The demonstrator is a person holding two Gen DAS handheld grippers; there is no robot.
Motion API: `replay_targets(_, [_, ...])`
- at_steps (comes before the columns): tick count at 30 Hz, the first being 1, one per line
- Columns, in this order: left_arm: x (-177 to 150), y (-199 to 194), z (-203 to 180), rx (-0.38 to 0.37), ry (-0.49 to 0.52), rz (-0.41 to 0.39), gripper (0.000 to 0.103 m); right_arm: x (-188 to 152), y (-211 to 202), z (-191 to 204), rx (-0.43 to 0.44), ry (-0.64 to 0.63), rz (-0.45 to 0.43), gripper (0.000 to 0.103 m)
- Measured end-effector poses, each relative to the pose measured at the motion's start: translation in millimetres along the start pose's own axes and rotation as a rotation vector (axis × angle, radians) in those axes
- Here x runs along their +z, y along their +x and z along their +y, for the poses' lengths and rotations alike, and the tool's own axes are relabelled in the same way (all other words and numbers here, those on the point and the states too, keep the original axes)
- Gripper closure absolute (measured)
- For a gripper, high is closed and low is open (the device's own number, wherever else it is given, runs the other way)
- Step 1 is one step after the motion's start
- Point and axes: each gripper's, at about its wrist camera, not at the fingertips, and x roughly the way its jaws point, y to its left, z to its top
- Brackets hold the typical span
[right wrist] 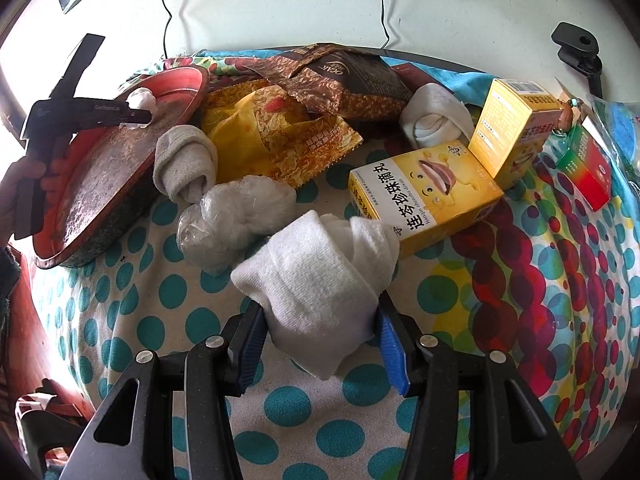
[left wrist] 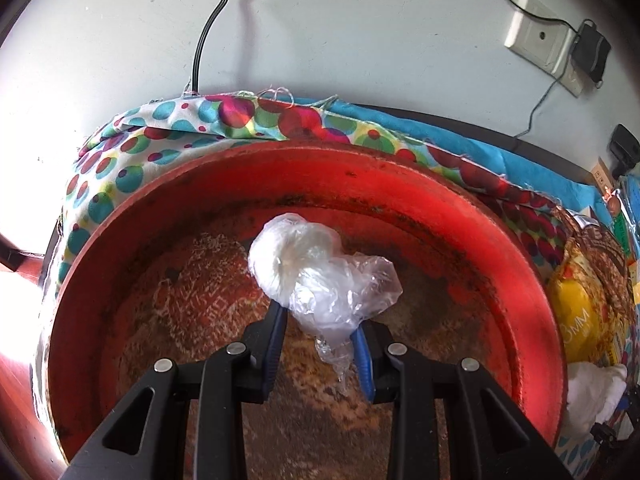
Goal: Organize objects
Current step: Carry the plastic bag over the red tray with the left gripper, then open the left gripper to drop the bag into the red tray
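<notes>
Bagged bundle held over the red tray

Left tool [left wrist: 320, 344] pinches only the plastic-wrapped bundle's [left wrist: 316, 276] loose film; it could slip. Right tool [right wrist: 320, 348] clamps a rolled white sock [right wrist: 316, 288].

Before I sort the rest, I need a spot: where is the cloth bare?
Bare spotted cloth lies near the camera, left of the white rolled sock, and right of it below the yellow box. Crowded at the back: snack packets, socks, boxes beside the red tray.

A home: spotted tablecloth [right wrist: 168, 292], rolled socks [right wrist: 320, 280], medicine boxes [right wrist: 432, 196], wall socket [left wrist: 536, 40].
</notes>
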Motion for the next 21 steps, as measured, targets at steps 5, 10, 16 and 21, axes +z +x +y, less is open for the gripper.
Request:
replay_targets(5, [2.4,2.8,2.8,0.006,-0.014,-0.004,0.070,1.3,1.1,1.1,-0.003,0.000,-0.001,0.053])
replay_targets(10, [-0.6,1.7,0.2,0.022,-0.010,-0.002,0.065,2.0,3.0,3.3,-0.005,-0.003,-0.004,0.053])
replay_targets(16, [-6.0,-3.8,-3.4,0.041,-0.027,0.004,0.059,1.9,3.1,3.2,-0.004,-0.002,-0.005,0.053])
replay_targets(21, [-15.5,-12.7,-8.2,0.040,-0.031,-0.001,0.058,3.0,4.3,5.4,-0.001,-0.001,-0.009,0.053])
